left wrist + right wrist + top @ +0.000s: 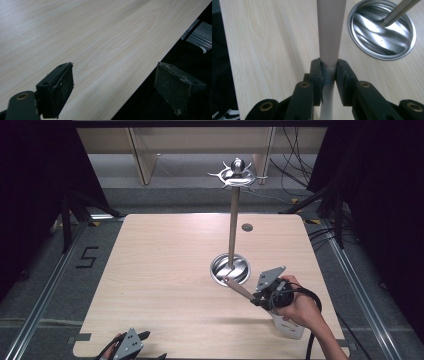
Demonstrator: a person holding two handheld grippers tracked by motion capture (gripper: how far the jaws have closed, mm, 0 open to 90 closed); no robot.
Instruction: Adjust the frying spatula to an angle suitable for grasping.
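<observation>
While the right gripper (328, 71) pinched a pale, flat-handled utensil (329, 30) tight between its two black jaws, the handle ran straight out ahead of them, over the light wooden table (272, 37) and toward the round steel base (382, 30) of a hook stand. From the high view, that gripper (256, 296) sat in the person's right hand (300, 307), with the utensil (239, 288) angled out from the jaws so that its far end reached the rim of the base (230, 269); whether it touched could not be told. A slim metal pole (233, 227) rose from the dish to a crown of hooks (238, 174). Just behind the jaws stood a white container (290, 327), partly hidden by the hand. The left gripper (113, 87) hung at the table's near edge, its jaws spread wide and empty, one over wood (100, 37), the other past the edge.
</observation>
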